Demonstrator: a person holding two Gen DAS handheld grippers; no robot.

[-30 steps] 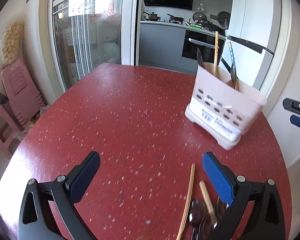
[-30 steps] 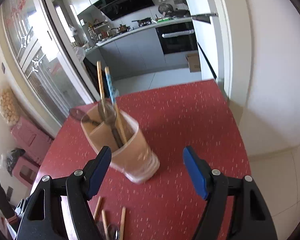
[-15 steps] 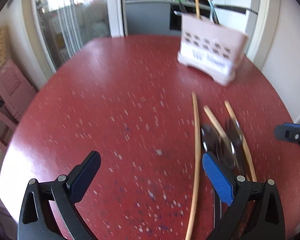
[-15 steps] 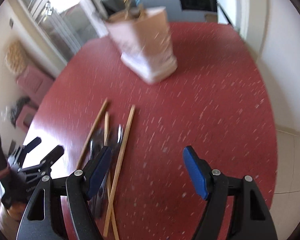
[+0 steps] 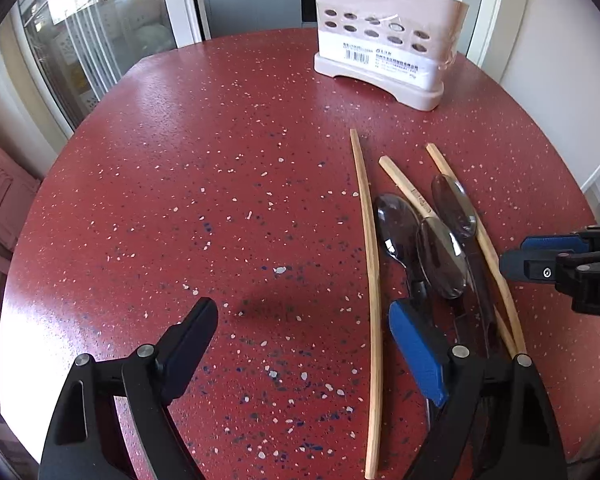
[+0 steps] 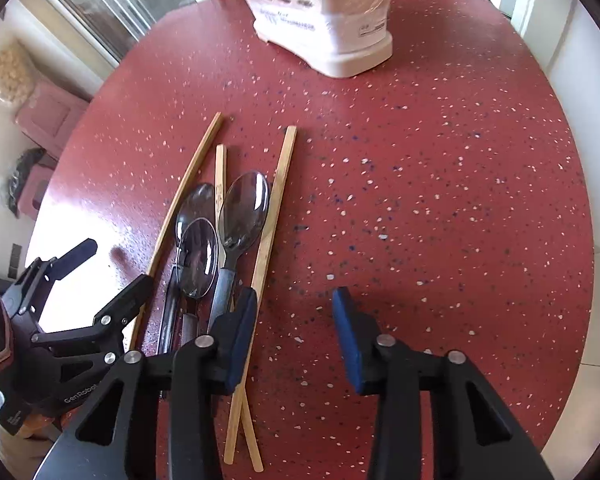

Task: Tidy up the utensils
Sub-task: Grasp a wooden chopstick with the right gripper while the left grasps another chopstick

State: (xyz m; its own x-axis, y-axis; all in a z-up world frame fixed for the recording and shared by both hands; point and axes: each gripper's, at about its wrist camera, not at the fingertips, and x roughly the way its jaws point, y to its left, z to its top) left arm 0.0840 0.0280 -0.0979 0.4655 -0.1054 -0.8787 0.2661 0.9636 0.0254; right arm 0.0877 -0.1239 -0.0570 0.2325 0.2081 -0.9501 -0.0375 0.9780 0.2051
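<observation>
Three wooden chopsticks (image 5: 370, 256) (image 6: 272, 204) and three dark spoons (image 5: 440, 252) (image 6: 244, 208) lie bunched on the red speckled table. A pink perforated utensil holder (image 5: 384, 48) (image 6: 324, 20) stands at the far side with utensils in it. My left gripper (image 5: 304, 340) is open and empty, low over the table, its right finger over the spoon handles. My right gripper (image 6: 294, 328) is open and empty, its left finger over the spoon handles; it also shows at the right edge of the left wrist view (image 5: 540, 256). The left gripper shows in the right wrist view (image 6: 104, 272).
The round red table (image 5: 204, 184) (image 6: 440, 160) ends in a curved rim on all sides. Pink stools (image 6: 48, 116) stand on the floor to the left by a glass door (image 5: 92, 28). A white wall (image 5: 548, 32) is at the right.
Both grippers have dropped and tilted down toward the table. The loose chopsticks and spoons have come into full view under them; the holder now sits farther up in both views.
</observation>
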